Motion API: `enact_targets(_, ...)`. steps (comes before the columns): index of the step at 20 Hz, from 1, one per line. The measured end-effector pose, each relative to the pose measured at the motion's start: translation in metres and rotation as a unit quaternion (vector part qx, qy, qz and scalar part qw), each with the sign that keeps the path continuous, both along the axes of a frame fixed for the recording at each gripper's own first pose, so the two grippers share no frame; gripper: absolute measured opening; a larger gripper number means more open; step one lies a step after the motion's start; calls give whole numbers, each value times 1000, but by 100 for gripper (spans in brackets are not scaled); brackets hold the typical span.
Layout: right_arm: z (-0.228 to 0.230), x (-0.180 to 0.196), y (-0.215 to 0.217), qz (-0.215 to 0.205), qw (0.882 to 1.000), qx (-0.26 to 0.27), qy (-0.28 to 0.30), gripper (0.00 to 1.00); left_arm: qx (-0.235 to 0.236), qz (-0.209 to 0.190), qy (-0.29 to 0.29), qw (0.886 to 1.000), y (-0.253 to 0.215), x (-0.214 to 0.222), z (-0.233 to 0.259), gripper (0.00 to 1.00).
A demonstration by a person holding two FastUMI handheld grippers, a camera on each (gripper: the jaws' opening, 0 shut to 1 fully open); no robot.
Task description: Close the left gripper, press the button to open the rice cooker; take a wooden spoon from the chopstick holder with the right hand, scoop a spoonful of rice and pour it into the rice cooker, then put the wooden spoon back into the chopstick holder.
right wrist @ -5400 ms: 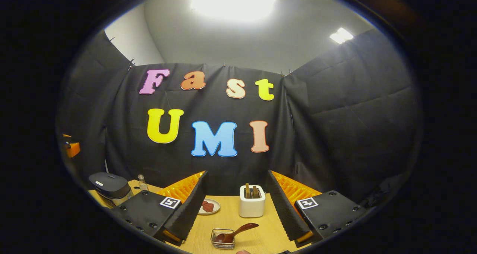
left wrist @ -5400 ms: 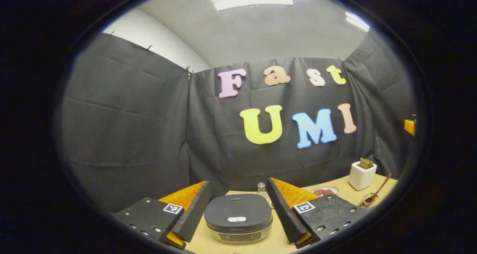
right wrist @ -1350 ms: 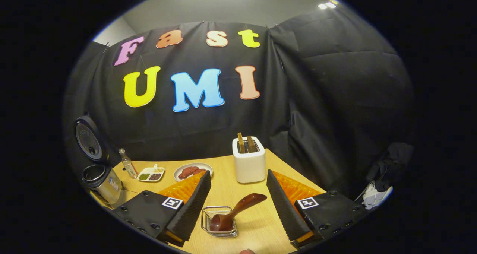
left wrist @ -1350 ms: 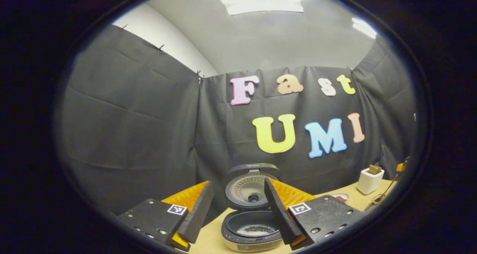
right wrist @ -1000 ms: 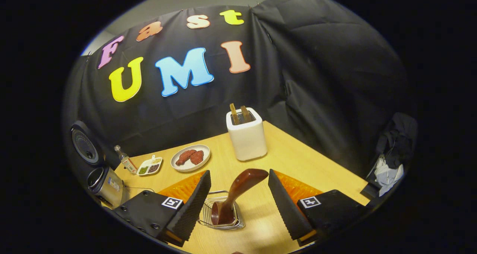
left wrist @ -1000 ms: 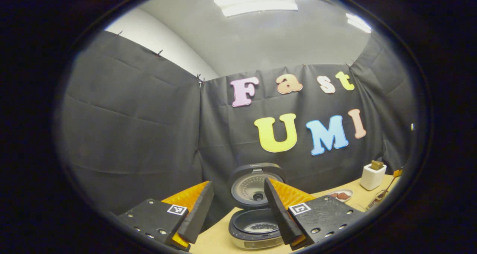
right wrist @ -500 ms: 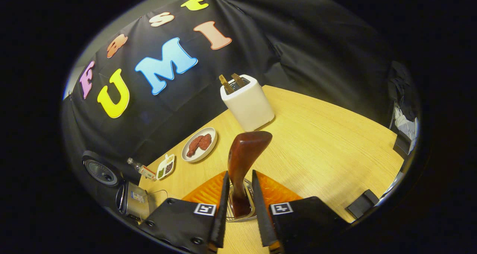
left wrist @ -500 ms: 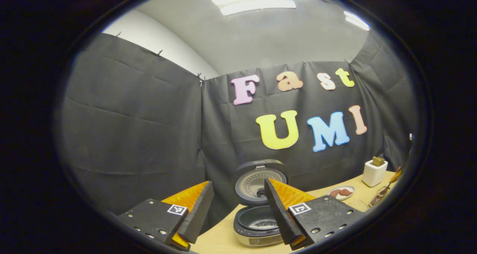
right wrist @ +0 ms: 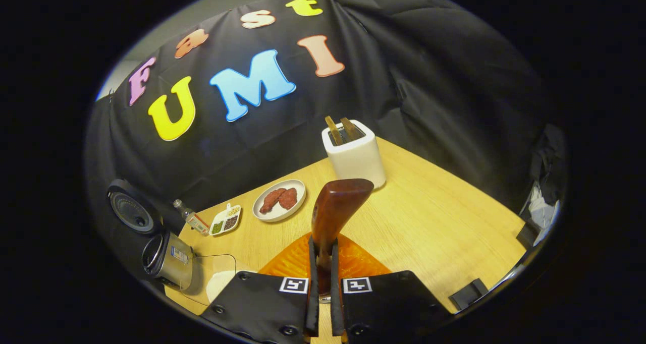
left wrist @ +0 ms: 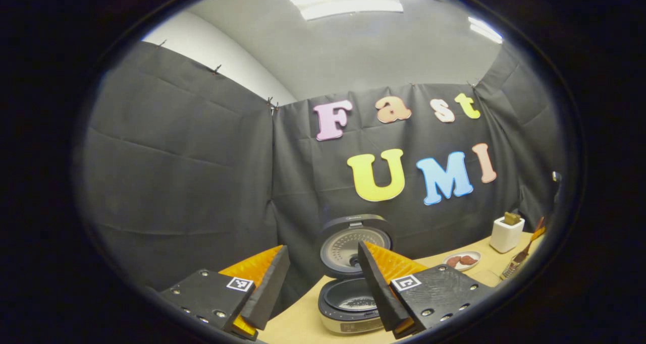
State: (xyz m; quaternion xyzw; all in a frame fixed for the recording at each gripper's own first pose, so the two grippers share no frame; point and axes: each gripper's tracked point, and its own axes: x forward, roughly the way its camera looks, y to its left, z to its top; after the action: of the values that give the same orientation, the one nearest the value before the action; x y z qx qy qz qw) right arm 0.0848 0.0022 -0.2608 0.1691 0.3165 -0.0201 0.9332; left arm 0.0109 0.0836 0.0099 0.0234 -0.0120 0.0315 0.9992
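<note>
Since half a second earlier, the right gripper point(right wrist: 323, 263) had been closed tight onto the wooden spoon point(right wrist: 333, 218), its bowl low between the fingers. The left gripper point(left wrist: 323, 288) was held open, empty, before the open rice cooker point(left wrist: 351, 303). A tilted handle could slip when lifted.

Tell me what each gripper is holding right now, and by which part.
The right gripper is shut on the wooden spoon, gripping its handle partway down, with the handle's end sticking up past the fingers. The left gripper is open and holds nothing.
</note>
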Motion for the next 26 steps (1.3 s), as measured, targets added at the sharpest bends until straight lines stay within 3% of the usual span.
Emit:
enact_targets(5, 49, 12, 32, 39, 996, -52, -57, 11, -7, 3, 8, 1000, 13, 5, -11, 83)
enact_targets(10, 74, 22, 91, 77, 993, -30, -81, 11, -13, 12, 14, 1000, 31, 11, -21, 83)
enact_targets(20, 46, 7, 187, 142, 988, -8, -51, 11, -14, 41, 32, 999, 84, 18, -45, 83)
enact_targets(26, 12, -4, 218, 172, 982, -69, -35, 11, -13, 55, 39, 998, 104, 18, -55, 83)
